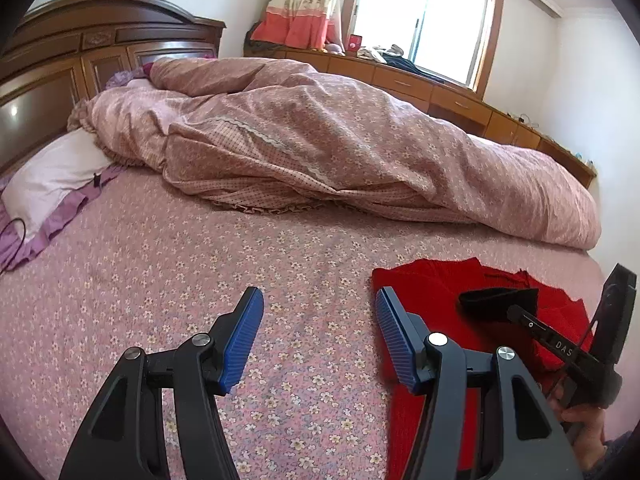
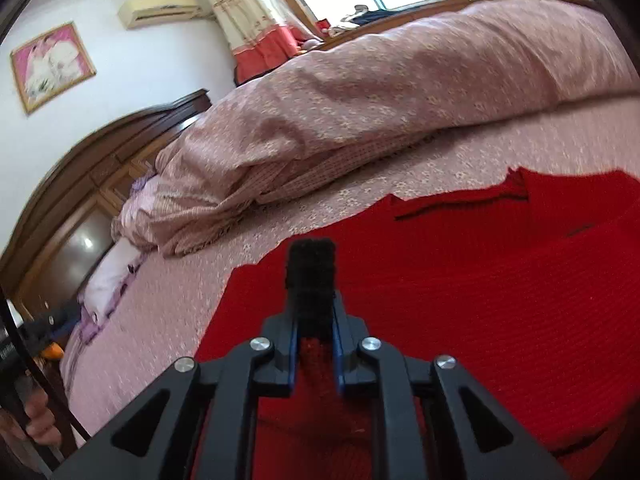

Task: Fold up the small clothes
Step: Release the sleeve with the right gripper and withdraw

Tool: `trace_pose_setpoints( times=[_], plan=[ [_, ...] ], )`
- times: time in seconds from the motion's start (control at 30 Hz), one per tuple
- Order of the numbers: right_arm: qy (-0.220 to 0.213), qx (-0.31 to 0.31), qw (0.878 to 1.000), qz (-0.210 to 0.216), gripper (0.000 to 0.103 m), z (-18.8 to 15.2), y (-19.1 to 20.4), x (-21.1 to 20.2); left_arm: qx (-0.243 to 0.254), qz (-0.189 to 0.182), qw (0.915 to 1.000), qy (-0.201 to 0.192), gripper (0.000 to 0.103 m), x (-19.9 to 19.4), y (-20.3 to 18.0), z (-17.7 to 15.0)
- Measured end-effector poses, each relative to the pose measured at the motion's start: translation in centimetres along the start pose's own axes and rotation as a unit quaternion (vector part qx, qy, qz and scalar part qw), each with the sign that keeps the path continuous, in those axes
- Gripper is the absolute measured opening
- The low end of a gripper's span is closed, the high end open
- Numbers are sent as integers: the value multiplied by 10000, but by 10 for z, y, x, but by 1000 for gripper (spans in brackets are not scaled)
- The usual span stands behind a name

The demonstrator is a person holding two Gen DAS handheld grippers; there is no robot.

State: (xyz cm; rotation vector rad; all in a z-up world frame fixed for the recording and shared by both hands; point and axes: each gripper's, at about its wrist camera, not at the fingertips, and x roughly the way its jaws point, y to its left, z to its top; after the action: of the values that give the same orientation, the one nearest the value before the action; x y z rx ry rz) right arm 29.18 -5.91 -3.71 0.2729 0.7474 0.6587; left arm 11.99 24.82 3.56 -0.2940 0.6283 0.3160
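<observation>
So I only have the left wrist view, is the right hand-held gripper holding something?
Observer: Yes, the right hand-held gripper is shut on a black cuff of the red sweater.
Operator: Is there red in the jaws too?
Observer: Yes, red knit shows between the fingers behind the cuff.
Operator: Anything on the wall I miss?
Observer: A pink framed picture and an air conditioner.
</observation>
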Motion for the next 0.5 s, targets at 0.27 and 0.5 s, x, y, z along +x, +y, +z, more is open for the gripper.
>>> trace_pose_setpoints(
  times=[0.27, 0.5],
  plan=[
    [423, -210, 9969, 629, 50, -2, 19, -13, 399, 34, 9992, 22, 53, 6, -30, -2],
    [171, -203, 9975, 649, 59, 13, -3, -84, 512, -164, 9985, 85, 53, 8, -55, -5]
  ],
)
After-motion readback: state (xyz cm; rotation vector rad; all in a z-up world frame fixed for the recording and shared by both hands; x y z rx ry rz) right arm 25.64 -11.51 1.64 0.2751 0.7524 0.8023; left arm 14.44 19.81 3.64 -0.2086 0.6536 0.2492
